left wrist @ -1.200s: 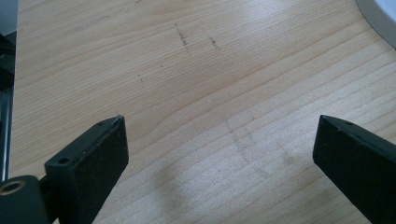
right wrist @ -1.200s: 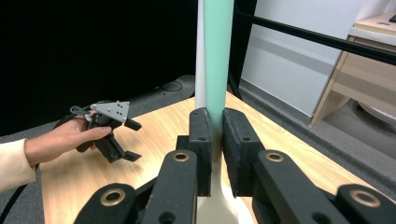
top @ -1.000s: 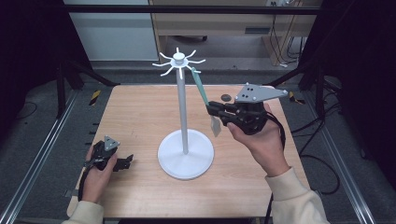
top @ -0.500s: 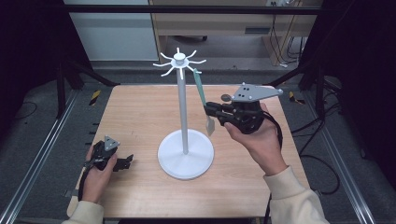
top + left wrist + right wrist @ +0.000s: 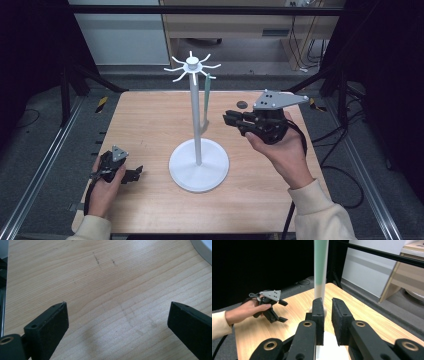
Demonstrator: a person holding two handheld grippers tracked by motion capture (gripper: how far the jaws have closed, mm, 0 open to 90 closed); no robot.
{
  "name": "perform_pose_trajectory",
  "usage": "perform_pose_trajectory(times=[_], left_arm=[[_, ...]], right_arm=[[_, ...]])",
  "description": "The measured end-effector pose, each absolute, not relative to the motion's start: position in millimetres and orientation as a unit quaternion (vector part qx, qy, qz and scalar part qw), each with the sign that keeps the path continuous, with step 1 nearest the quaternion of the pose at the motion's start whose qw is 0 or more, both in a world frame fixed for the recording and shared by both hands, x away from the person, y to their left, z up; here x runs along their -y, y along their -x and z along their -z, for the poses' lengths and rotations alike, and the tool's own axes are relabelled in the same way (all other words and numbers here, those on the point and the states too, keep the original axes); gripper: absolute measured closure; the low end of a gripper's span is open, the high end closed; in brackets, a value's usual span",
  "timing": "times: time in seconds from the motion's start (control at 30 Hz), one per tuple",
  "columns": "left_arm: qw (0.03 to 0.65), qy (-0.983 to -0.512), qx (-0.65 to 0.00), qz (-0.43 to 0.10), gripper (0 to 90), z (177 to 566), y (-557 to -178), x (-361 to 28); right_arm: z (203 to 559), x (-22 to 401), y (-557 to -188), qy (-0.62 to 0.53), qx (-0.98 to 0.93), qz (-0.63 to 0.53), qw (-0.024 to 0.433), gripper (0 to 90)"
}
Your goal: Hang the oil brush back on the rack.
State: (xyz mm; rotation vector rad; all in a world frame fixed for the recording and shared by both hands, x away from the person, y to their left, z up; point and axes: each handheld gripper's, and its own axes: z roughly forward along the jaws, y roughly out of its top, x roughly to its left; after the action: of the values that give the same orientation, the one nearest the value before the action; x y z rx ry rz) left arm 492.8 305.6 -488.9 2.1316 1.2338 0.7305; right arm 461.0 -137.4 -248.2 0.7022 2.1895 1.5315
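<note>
A wooden table seen from above, w/ a white stand at its centre: round base, thin upright pole, curved hooks spreading from the top. A green-handled utensil hangs straight down from a hook on the stand's right side, close beside the pole. The right gripper, held in a person's hand w/ a cream sleeve, is raised right of the stand, pointing left toward the utensil but apart from it; jaws nearly together, nothing between them. The left gripper rests low near the table's front left, pointing right, jaws spread. A small dark round object lies at the far edge.
</note>
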Motion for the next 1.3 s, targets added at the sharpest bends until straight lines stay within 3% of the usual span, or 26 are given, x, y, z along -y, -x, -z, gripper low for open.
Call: perform_pose_trajectory(times=[0.37, 0.6, 0.83, 0.93, 1.13, 1.3], left_arm=[[0.279, -0.798, -0.459, -0.272, 3.0, 490, -493, -305], [0.28, -0.798, -0.459, -0.272, 2.9, 490, -493, -305], [0.28, -0.798, -0.459, -0.272, 2.9, 490, -493, -305], [0.28, -0.798, -0.459, -0.273, 2.9, 490, -493, -305], [0.279, -0.798, -0.459, -0.273, 2.9, 490, -493, -304], [0.278, -0.798, -0.459, -0.273, 2.9, 490, -493, -304]], right_arm=[[260, 157, -465, -0.285, -0.775, -0.523, 0.212, 74.7], [268, 163, -466, -0.307, -0.769, -0.513, 0.228, 57.6], [279, 167, -467, -0.344, -0.749, -0.495, 0.277, 25.7], [289, 171, -467, -0.363, -0.739, -0.488, 0.29, 16.3], [313, 183, -463, -0.378, -0.729, -0.478, 0.311, 7.6], [338, 192, -458, -0.386, -0.727, -0.472, 0.315, 6.5]])
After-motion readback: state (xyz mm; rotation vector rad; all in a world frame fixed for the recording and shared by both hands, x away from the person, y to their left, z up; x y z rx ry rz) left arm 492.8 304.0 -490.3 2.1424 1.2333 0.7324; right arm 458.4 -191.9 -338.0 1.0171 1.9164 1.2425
